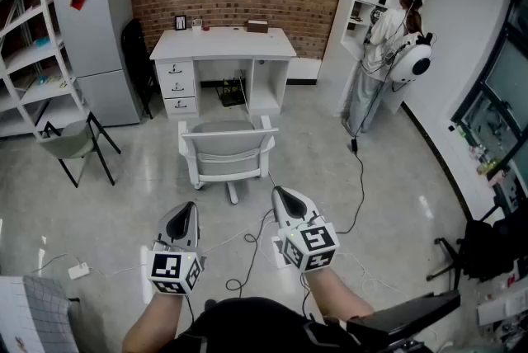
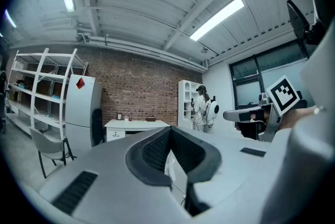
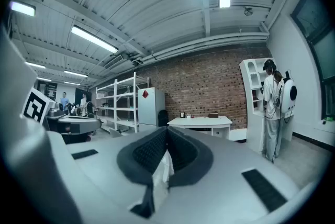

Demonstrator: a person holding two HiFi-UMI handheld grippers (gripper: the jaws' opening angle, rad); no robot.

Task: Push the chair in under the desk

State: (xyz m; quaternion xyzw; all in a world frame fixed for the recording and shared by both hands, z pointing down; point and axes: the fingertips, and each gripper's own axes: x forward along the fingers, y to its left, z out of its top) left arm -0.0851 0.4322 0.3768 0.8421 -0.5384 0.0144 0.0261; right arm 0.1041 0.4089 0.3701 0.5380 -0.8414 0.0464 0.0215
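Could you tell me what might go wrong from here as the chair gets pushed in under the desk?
Cables lie on the floor between the person and the chair; a foot or the chair's base could snag them. A dark object sits in the desk's kneehole, so the chair may bump it. The left gripper and right gripper are both shut and empty, so they can only press on the chair and might slip off.

Clad in a black top (image 1: 247,325) at bottom centre; fitted with grey moulded left tool (image 1: 187,209) and right tool (image 1: 281,194), each bearing a black-and-white marker cube (image 1: 174,271), lined with dark ribbed pads (image 3: 151,150).
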